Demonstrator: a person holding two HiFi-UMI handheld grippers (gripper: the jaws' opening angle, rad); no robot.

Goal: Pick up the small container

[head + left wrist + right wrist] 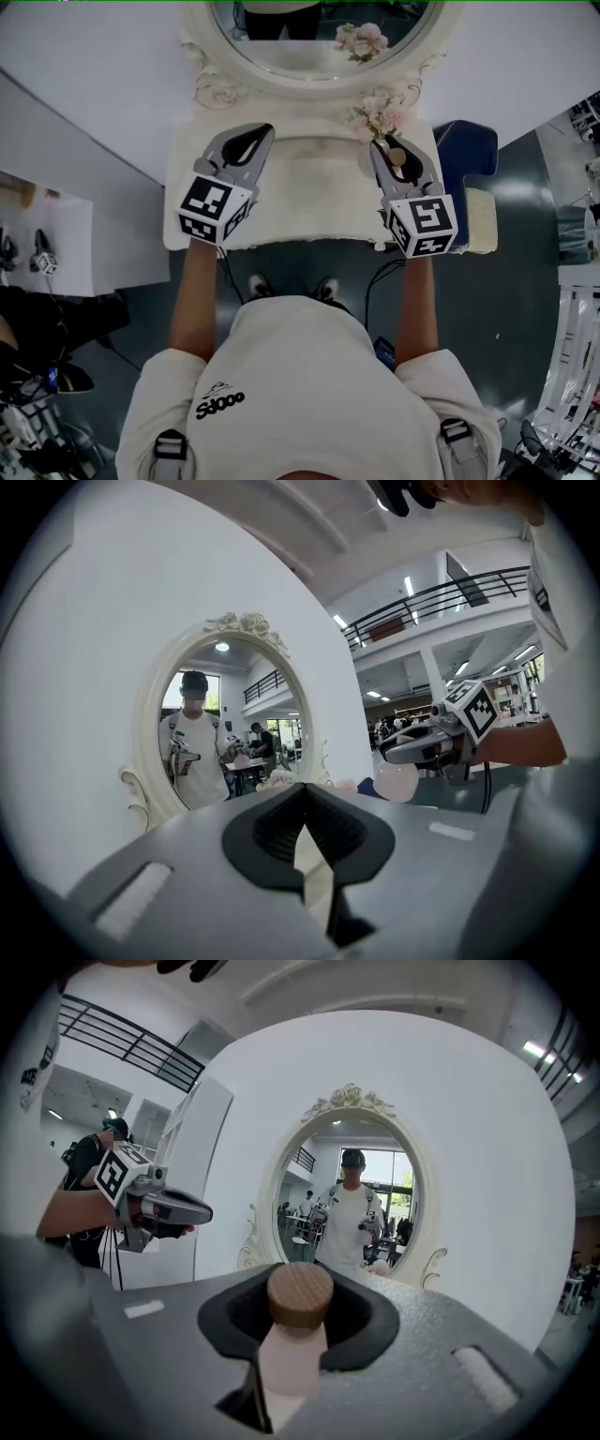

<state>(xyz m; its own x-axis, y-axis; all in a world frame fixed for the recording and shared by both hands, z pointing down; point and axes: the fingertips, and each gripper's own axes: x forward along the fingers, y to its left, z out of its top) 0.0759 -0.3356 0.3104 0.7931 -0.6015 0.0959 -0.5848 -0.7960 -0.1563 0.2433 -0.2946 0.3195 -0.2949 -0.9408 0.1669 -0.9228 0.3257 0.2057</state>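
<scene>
The small container (292,1344) is a pale pink bottle with a round brown ribbed lid (300,1295). My right gripper (298,1335) is shut on its neck, and the lid stands up between the jaws. In the head view the right gripper (392,155) holds the container (397,157) over the right side of the white vanity table (309,202), close to the flowers. In the left gripper view the container (397,780) hangs off the table under the right gripper (436,744). My left gripper (251,139) hovers over the table's left side. Its jaws (302,803) are shut with nothing between them.
An oval mirror (319,37) in an ornate white frame stands at the back of the table. Pink flowers (380,114) sit at its right foot. A blue seat (469,155) stands to the right of the table, with grey floor around it.
</scene>
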